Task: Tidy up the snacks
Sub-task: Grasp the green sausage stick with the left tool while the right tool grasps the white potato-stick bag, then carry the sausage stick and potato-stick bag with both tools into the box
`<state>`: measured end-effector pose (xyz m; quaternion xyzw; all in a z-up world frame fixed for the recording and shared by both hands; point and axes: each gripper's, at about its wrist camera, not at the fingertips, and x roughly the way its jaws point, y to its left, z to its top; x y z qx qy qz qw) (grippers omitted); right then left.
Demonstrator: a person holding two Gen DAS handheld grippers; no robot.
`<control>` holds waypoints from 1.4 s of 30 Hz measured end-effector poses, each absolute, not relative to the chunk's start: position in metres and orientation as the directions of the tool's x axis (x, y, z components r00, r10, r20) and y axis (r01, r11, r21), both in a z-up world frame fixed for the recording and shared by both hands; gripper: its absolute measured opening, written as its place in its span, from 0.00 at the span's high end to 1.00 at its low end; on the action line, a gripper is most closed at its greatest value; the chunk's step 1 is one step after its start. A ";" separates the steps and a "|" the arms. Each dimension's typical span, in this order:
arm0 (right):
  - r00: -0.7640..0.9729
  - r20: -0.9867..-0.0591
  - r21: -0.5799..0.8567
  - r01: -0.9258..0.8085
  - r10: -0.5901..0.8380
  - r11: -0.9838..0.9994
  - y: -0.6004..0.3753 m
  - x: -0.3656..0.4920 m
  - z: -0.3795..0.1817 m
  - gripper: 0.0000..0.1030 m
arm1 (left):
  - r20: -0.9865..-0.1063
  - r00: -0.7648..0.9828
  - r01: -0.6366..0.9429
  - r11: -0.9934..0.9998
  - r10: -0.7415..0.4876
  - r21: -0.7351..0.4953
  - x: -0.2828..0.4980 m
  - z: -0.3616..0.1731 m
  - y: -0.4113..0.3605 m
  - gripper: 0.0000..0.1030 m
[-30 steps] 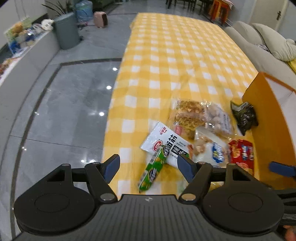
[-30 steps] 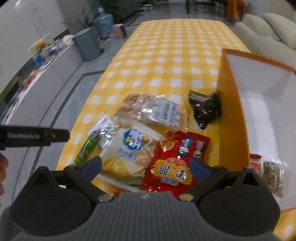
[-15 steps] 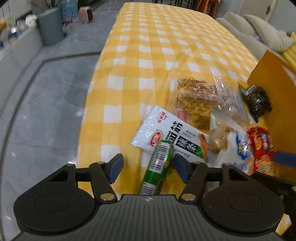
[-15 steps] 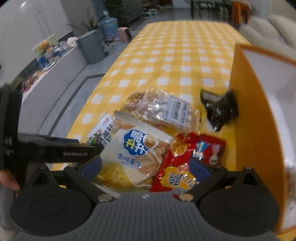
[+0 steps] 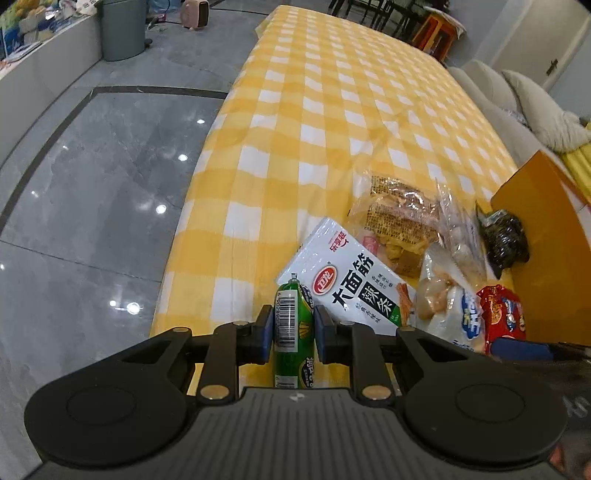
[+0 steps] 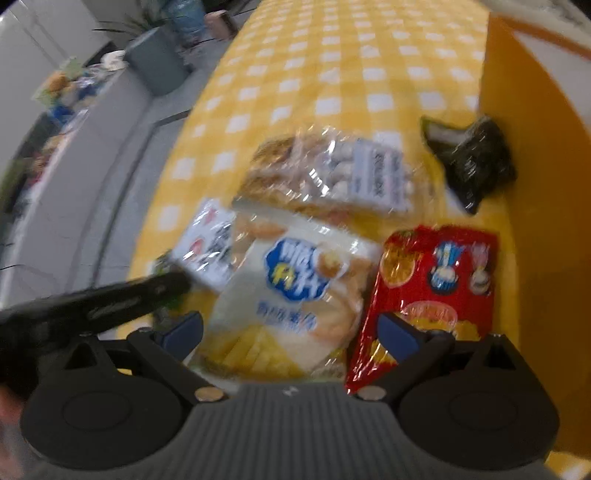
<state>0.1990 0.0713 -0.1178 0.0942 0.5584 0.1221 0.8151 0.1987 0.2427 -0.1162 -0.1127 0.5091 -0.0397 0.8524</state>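
Note:
My left gripper (image 5: 293, 326) is shut on a green sausage stick (image 5: 295, 354) at the near edge of the yellow checked table (image 5: 332, 110). The stick's far end rests against a white packet with black lettering (image 5: 351, 280). In the right wrist view, which is blurred, my right gripper (image 6: 291, 330) is open. It hovers over a white chips bag (image 6: 295, 288), with a red bag (image 6: 436, 288) under its right finger. Behind them lie a clear bag of pale snacks (image 6: 332, 173) and a dark packet (image 6: 476, 158).
An orange box (image 6: 532, 147) with a white inside stands on the right, against the dark packet. The table's left edge drops to a grey tiled floor (image 5: 92, 203). A grey bin (image 5: 120, 29) and a sofa (image 5: 517, 103) stand further off.
My left jaws have closed onto the green stick as the gripper sank toward it. My right gripper has dropped lower and shifted left, over the white chips bag.

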 end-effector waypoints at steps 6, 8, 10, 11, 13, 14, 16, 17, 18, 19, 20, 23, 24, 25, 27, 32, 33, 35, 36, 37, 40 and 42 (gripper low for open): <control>0.394 -0.901 0.199 0.009 0.179 0.980 0.093 0.202 -0.122 0.03 | -0.836 0.509 -0.081 0.955 -0.207 -0.286 0.193 -0.109 0.254 0.76; 0.406 -0.903 0.160 0.013 0.141 0.987 0.101 0.201 -0.125 0.03 | -0.831 0.516 -0.086 0.953 -0.206 -0.290 0.191 -0.106 0.256 0.76; 0.430 -0.895 0.136 0.014 0.117 0.991 0.107 0.199 -0.127 0.03 | -0.824 0.526 -0.092 0.949 -0.211 -0.302 0.188 -0.105 0.259 0.76; 0.439 -0.892 0.130 0.010 0.112 0.991 0.108 0.197 -0.128 0.03 | -0.820 0.530 -0.093 0.947 -0.215 -0.309 0.187 -0.104 0.260 0.76; 0.462 -0.880 0.127 -0.002 0.113 0.992 0.110 0.192 -0.128 0.04 | -0.812 0.539 -0.096 0.942 -0.223 -0.322 0.185 -0.102 0.263 0.76; 0.467 -0.876 0.133 -0.010 0.122 0.991 0.109 0.188 -0.127 0.09 | -0.810 0.541 -0.100 0.939 -0.227 -0.330 0.184 -0.102 0.265 0.76; 0.481 -0.866 0.147 -0.015 0.136 0.989 0.103 0.180 -0.123 0.21 | -0.807 0.543 -0.109 0.933 -0.234 -0.343 0.182 -0.102 0.267 0.76; 0.484 -0.865 0.150 -0.010 0.136 0.989 0.100 0.178 -0.122 0.26 | -0.805 0.544 -0.113 0.930 -0.235 -0.349 0.182 -0.102 0.268 0.76; 0.484 -0.863 0.159 -0.006 0.142 0.987 0.096 0.176 -0.123 0.34 | -0.804 0.544 -0.115 0.929 -0.237 -0.352 0.181 -0.102 0.268 0.76; 0.486 -0.861 0.170 -0.004 0.150 0.985 0.093 0.176 -0.122 0.37 | -0.803 0.545 -0.115 0.927 -0.240 -0.356 0.181 -0.102 0.268 0.76; 0.488 -0.859 0.180 -0.003 0.159 0.984 0.089 0.174 -0.121 0.42 | -0.801 0.547 -0.116 0.925 -0.244 -0.361 0.180 -0.102 0.268 0.76; 0.492 -0.849 0.228 0.010 0.193 0.974 0.078 0.176 -0.118 0.48 | -0.787 0.555 -0.117 0.912 -0.267 -0.392 0.179 -0.101 0.268 0.76; 0.495 -0.844 0.240 0.006 0.206 0.971 0.076 0.175 -0.117 0.49 | -0.781 0.558 -0.116 0.905 -0.282 -0.410 0.178 -0.101 0.269 0.76; 0.498 -0.839 0.251 0.000 0.218 0.968 0.074 0.174 -0.116 0.49 | -0.775 0.558 -0.117 0.896 -0.298 -0.429 0.178 -0.102 0.270 0.76; 0.504 -0.831 0.274 0.000 0.237 0.962 0.069 0.171 -0.112 0.49 | -0.767 0.556 -0.127 0.879 -0.321 -0.460 0.177 -0.103 0.270 0.76; 0.523 -0.799 0.339 -0.019 0.298 0.941 0.061 0.163 -0.100 0.50 | -0.769 0.554 -0.174 0.859 -0.319 -0.482 0.176 -0.106 0.269 0.76; 0.522 -0.792 0.356 -0.027 0.316 0.934 0.059 0.163 -0.097 0.50 | -0.768 0.555 -0.180 0.855 -0.320 -0.487 0.175 -0.106 0.269 0.76; 0.532 -0.777 0.379 -0.031 0.336 0.925 0.055 0.161 -0.091 0.50 | -0.763 0.560 -0.190 0.846 -0.323 -0.498 0.172 -0.105 0.269 0.76; 0.536 -0.770 0.388 -0.035 0.345 0.921 0.053 0.159 -0.088 0.50 | -0.760 0.563 -0.193 0.843 -0.324 -0.502 0.171 -0.104 0.269 0.76; 0.541 -0.763 0.396 -0.040 0.353 0.917 0.051 0.158 -0.085 0.50 | -0.758 0.565 -0.196 0.840 -0.325 -0.506 0.170 -0.103 0.269 0.76; 0.557 -0.732 0.437 -0.059 0.393 0.898 0.042 0.152 -0.072 0.50 | -0.747 0.580 -0.196 0.835 -0.325 -0.514 0.166 -0.095 0.269 0.76; 0.557 -0.696 0.494 -0.087 0.454 0.865 0.032 0.151 -0.064 0.50 | -0.732 0.599 -0.176 0.838 -0.325 -0.517 0.162 -0.086 0.270 0.76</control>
